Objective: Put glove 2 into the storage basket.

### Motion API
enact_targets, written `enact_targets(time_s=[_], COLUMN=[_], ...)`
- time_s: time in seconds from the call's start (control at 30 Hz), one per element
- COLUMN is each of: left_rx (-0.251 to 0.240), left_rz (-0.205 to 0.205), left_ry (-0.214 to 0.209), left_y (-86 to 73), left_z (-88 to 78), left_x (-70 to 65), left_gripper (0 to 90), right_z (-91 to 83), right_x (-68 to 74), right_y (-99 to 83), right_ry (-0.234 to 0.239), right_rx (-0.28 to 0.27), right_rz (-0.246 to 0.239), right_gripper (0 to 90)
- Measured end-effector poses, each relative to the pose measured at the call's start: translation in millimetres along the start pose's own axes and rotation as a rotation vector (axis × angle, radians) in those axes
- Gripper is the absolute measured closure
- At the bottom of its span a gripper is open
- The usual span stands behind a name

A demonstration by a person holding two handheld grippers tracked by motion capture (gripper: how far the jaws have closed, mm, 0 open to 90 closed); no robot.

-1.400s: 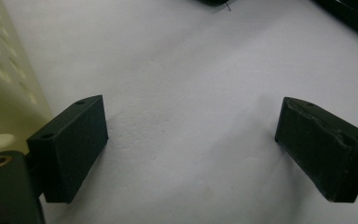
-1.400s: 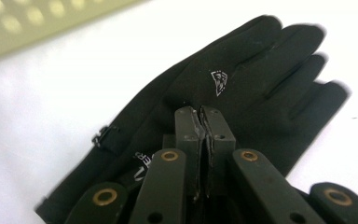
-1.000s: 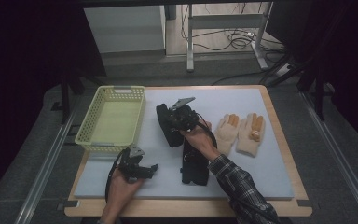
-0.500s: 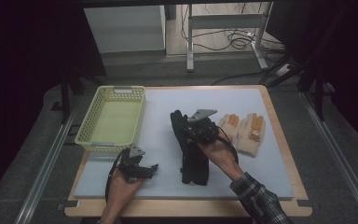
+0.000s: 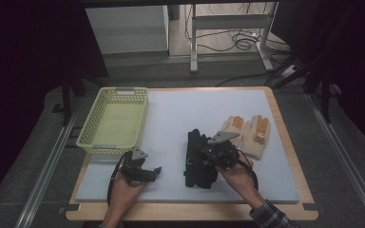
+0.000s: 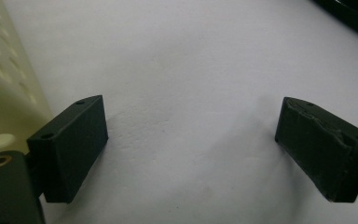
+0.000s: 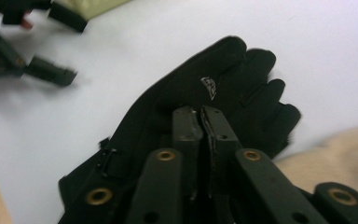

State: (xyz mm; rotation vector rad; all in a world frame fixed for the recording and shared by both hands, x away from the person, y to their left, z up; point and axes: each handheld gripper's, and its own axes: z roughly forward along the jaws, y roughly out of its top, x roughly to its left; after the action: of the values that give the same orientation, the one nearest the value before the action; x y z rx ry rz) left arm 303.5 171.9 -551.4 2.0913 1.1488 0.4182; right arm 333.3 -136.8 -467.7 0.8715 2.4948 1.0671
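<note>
A pair of black gloves [image 5: 195,142] lies in a stack at the middle of the blue-grey mat. My right gripper [image 5: 203,159] rests on top of the stack, its jaws shut on the upper black glove [image 7: 214,79], whose fingers point away from me. My left gripper [image 5: 155,172] sits low on the mat near the front edge, left of the gloves. It stands open [image 6: 191,135] over bare mat with nothing between its jaws.
A pale yellow basket [image 5: 138,118] stands at the back left of the mat and sits close to my left gripper's side [image 6: 0,79]. A pair of beige gloves with orange fingertips [image 5: 249,133] lies just right of the black ones. The wooden table edge [image 5: 195,213] runs along the front.
My right gripper has carried the upper black glove rightward and toward the person, onto the other black glove. The left gripper has stayed in place.
</note>
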Motion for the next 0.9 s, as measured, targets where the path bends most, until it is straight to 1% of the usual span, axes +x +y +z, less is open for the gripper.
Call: enact_targets(time_s=[0.03,0.07,0.1,0.17,0.3,0.33,0.37,0.43,0.47,0.5,0.53,0.57,0.6,0.63,0.7,0.77,0.8,0.87,0.9], left_rx=[0.0,0.0,0.0,0.0,-0.001,-0.001,0.0,0.0,-0.001,0.001,0.006,0.006,0.006,0.006,0.007,0.006,0.0,0.0,0.0], left_rz=[0.0,0.0,0.0,0.0,0.001,0.0,0.0,0.0,0.0,0.002,0.01,0.01,0.01,0.009,0.01,0.01,0.0,0.0,0.0], left_ry=[0.0,0.0,0.0,-0.001,0.0,0.0,0.0,0.0,0.0,-0.001,0.0,0.0,0.001,0.0,0.0,0.0,0.0,0.0,0.0], left_y=[0.0,0.0,0.0,0.0,0.0,0.0,-0.1,0.0,-0.1,0.0,0.1,0.1,0.1,0.1,0.1,0.1,0.0,0.0,0.0], left_z=[0.0,0.0,0.0,0.0,0.0,0.1,0.1,0.0,0.0,-0.1,-0.4,-0.5,-0.4,-0.4,-0.4,-0.4,0.1,0.1,0.1], left_x=[0.0,0.0,0.0,0.0,0.0,0.0,0.0,0.0,0.0,0.1,0.7,0.7,0.7,0.6,0.7,0.6,0.0,0.0,0.0], left_gripper=[9.6,9.5,9.6,9.5,9.5,9.5,9.5,9.5,9.5,9.6,9.5,9.5,9.5,9.5,9.5,9.5,9.5,9.6,9.5], right_z=[4.0,5.0,4.9,2.5,0.9,3.4,6.9,16.3,23.9,30.4,35.1,41.2,43.9,44.1,42.4,36.4,32.0,21.1,14.4], right_x=[0.1,0.0,-1.0,-4.5,-9.5,-10.8,-11.5,-11.9,-11.8,-12.2,-12.8,-13.9,-15.2,-15.9,-15.7,-13.3,-12.0,-8.7,-6.6], right_y=[-2.3,-2.7,-2.3,-0.1,1.3,0.9,0.5,-0.8,-2.2,-3.7,-5.0,-7.5,-8.9,-9.1,-8.3,-7.2,-6.3,-2.8,-0.3], right_ry=[0.021,0.022,0.02,0.038,0.068,0.102,0.121,0.134,0.13,0.12,0.122,0.149,0.167,0.174,0.169,0.146,0.132,0.101,0.078], right_rx=[0.005,0.002,0.001,-0.004,0.014,0.021,0.033,0.055,0.081,0.107,0.125,0.152,0.15,0.142,0.143,0.12,0.099,0.056,0.03], right_rz=[-0.002,-0.004,-0.009,-0.022,-0.082,-0.099,-0.109,-0.145,-0.165,-0.182,-0.19,-0.175,-0.152,-0.118,-0.104,-0.087,-0.072,-0.035,-0.018], right_gripper=[75.7,72.8,70.8,67.3,62.6,59.4,55.8,52.0,52.0,56.0,61.6,71.6,81.2,84.4,85.4,85.8,85.8,85.9,85.9])
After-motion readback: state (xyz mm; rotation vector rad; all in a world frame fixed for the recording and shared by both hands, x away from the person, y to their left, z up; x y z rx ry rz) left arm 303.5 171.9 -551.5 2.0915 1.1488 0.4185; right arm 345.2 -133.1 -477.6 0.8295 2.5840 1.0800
